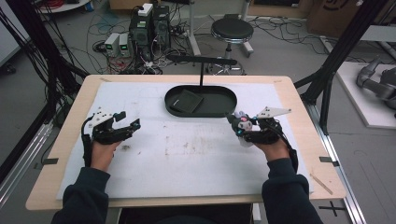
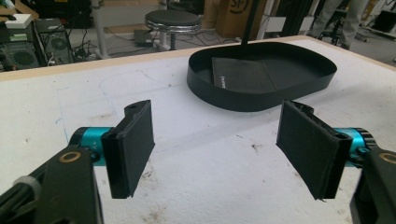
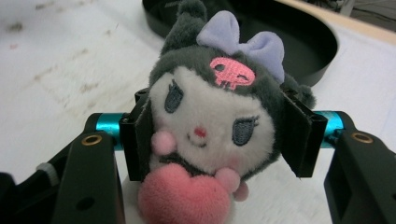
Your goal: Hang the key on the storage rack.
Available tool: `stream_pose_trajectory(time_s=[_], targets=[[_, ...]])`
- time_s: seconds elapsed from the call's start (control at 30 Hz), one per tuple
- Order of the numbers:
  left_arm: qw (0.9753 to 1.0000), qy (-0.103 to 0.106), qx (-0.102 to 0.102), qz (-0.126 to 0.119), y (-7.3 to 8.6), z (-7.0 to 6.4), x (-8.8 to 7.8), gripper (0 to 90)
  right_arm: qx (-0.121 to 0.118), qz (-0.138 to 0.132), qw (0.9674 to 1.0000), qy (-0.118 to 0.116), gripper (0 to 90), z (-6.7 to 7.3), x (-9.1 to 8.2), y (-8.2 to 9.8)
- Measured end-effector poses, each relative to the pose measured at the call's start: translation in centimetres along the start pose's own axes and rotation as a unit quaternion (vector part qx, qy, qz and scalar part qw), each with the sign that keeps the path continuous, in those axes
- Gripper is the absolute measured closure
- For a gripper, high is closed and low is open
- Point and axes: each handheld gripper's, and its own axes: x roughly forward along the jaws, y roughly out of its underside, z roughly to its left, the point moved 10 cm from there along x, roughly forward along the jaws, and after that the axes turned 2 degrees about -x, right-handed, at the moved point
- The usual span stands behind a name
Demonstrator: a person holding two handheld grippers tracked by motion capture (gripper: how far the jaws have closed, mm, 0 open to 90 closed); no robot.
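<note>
One plush point(image 3: 212, 135) squeezed in my right gripper point(image 1: 243, 127), about 4 o'clock on the table point(image 1: 70, 135); left gripper point(image 1: 126, 122) at 9, jaws wide, holding nothing; one black tray point(image 1: 219, 105) at 12, one flat pad point(image 1: 186, 100) inside

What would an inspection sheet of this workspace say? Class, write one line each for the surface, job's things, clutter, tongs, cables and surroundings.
Surface: white mat on a wooden table, stained.
Job's things: plush toy; black tray holding a flat black pad.
Clutter: nothing seen.
Tongs: left tongs open, empty; right tongs shut on the plush toy.
Cables: tangled on the floor behind the table.
Surroundings: stool, computer towers.
</note>
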Motion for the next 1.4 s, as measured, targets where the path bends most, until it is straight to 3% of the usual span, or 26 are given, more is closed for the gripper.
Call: stream_pose_trajectory(time_s=[0.17, 0.4, 0.57, 0.8, 0.9, 1.13, 1.23, 1.3, 1.4], targets=[[1.0, 0.006, -0.004, 0.0, 0.0, 0.1, 0.1, 26.6, 0.004, -0.025, 0.9997, -0.001, 38.0, -1.4, -0.3, -2.7], [0.9999, 0.01, -0.003, -0.001, 0.1, -0.1, 0.1, 26.6, -0.028, -0.034, 0.999, 0.011, 37.7, -3.0, 0.0, -6.7], [0.9999, 0.011, -0.006, -0.003, 0.0, -0.1, 0.0, 26.7, -0.045, -0.049, 0.9973, 0.031, 37.3, -4.5, 0.8, -9.9], [0.9999, 0.013, -0.008, -0.003, 0.0, -0.1, 0.0, 26.7, -0.042, -0.051, 0.997, 0.04, 37.3, -6.6, 2.4, -13.5], [0.9998, 0.014, -0.01, -0.004, 0.0, 0.0, 0.0, 26.7, -0.033, -0.042, 0.9977, 0.042, 37.3, -7.4, 3.3, -14.1], [0.9998, 0.014, -0.012, -0.004, 0.0, 0.1, -0.1, 26.7, -0.001, -0.07, 0.996, 0.056, 37.3, -9.0, 4.3, -14.8], [0.9998, 0.013, -0.015, -0.005, 0.0, 0.2, -0.2, 26.7, 0.003, -0.067, 0.9939, 0.087, 37.3, -9.9, 4.3, -14.7], [0.9998, 0.011, -0.016, -0.006, 0.0, 0.3, -0.2, 26.6, 0.01, -0.065, 0.9938, 0.09, 37.3, -10.3, 4.4, -14.5], [0.9998, 0.012, -0.017, -0.006, 0.1, 0.3, -0.2, 26.7, 0.004, -0.038, 0.9925, 0.116, 37.3, -10.9, 4.5, -13.8]])
